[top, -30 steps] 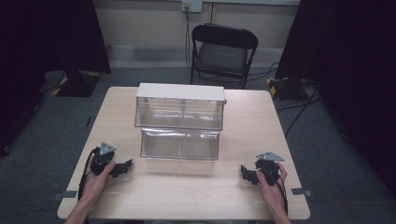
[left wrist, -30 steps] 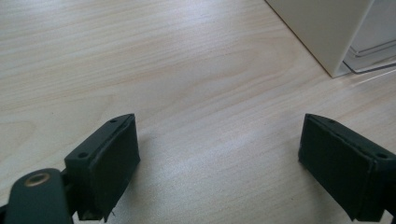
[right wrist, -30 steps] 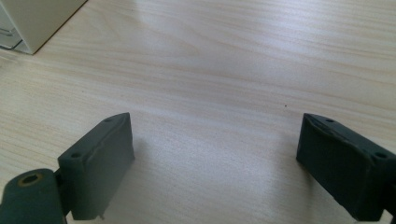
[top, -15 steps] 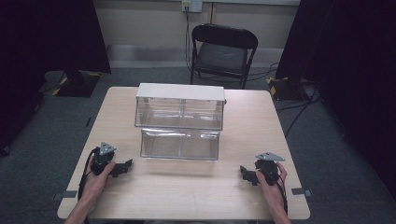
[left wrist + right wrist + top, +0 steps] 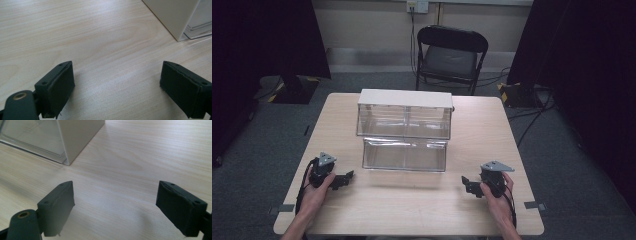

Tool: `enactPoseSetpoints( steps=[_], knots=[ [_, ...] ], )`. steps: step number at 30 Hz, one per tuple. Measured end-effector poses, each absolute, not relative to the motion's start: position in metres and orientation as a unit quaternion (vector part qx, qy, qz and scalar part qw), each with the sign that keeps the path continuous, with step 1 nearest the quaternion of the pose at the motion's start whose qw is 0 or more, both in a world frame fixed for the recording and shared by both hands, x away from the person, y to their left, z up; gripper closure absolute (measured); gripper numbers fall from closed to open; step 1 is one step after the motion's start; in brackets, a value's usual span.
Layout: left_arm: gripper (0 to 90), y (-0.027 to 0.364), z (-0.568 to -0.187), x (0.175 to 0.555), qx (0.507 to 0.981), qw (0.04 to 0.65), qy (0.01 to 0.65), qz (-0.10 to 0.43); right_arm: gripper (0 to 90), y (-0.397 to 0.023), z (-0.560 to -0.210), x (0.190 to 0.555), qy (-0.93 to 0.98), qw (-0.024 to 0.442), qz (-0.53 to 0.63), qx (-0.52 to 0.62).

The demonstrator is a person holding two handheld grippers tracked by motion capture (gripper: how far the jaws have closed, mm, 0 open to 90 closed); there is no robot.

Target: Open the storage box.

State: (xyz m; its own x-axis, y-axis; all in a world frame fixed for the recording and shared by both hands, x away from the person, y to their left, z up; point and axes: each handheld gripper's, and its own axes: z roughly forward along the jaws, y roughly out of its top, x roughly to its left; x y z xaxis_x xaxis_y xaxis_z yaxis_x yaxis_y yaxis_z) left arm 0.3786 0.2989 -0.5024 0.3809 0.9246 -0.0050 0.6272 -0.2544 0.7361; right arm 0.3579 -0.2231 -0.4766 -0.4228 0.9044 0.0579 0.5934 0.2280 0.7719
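Note:
A clear plastic drawer cabinet [image 5: 404, 116] with a white top stands mid-table. Its lower drawer [image 5: 404, 154] is pulled out toward me. My left gripper [image 5: 343, 179] rests on the table at the front left, held by a hand, its jaws spread wide with bare wood between them [image 5: 117, 85]. My right gripper [image 5: 468, 185] rests at the front right, likewise open over bare wood [image 5: 116, 207]. The cabinet's white corner [image 5: 172, 17] shows at the upper right of the left gripper view. Its corner [image 5: 75, 137] also shows at the upper left of the right gripper view.
The light wooden table [image 5: 492, 130] has free surface on both sides of the cabinet and along the front. A black folding chair [image 5: 451, 55] stands behind the table's far edge. Cables [image 5: 532, 100] lie on the grey floor at the right.

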Motion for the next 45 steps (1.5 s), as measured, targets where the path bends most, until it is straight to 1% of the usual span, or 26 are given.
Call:
enactPoseSetpoints(
  steps=[21,34,45],
  knots=[
    [11.7,0.299,-0.502,0.379,0.76,0.336,0.51,0.222,14.3,-0.188,-0.467,0.356,0.781,0.178,0.398,0.448],
    [11.7,0.299,-0.502,0.379,0.76,0.335,0.51,0.222,14.2,-0.17,-0.462,0.359,0.792,0.179,0.398,0.426],
    [11.7,0.299,-0.502,0.379,0.76,0.335,0.51,0.222,14.2,-0.151,-0.461,0.37,0.802,0.18,0.393,0.413]
  ],
)
